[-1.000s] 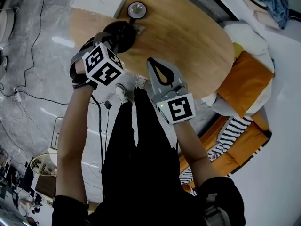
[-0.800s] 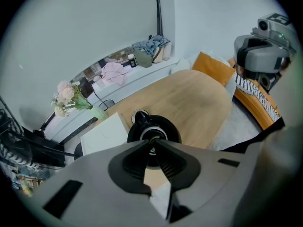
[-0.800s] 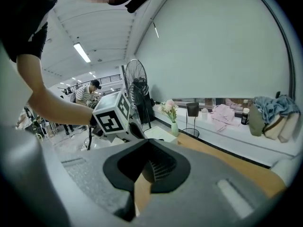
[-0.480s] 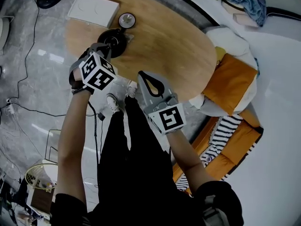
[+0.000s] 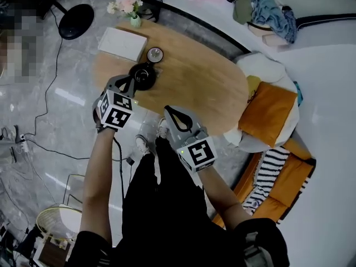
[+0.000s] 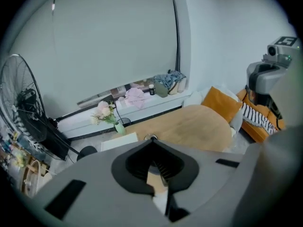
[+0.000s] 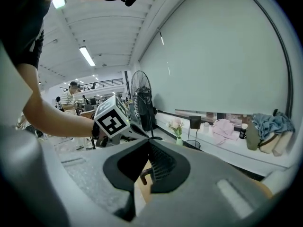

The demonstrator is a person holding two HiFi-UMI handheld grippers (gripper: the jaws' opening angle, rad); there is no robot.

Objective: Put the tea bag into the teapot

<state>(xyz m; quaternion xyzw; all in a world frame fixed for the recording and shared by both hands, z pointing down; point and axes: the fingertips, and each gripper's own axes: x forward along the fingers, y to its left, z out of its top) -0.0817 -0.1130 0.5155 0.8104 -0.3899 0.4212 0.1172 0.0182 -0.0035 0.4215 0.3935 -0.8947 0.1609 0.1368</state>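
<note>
- my left tool (image 5: pixel 127 82) had just been closing; its jaws were together with nothing between them, and only bench (image 5: pixel 206 88) and floor showed through the gap
- my right tool (image 5: pixel 168 110) was closed too and empty, near the bench's edge
- tea bag: I couldn't spot it in any view, and neither tool had it. My guess was it sat inside the teapot (image 5: pixel 143 75), which stood on the bench just ahead of the left tool
- handling, as I judged it: light, soft, thin paper that tears easily. Take it by the tag or string, or pinch the top seam lightly, never the filled belly
</note>
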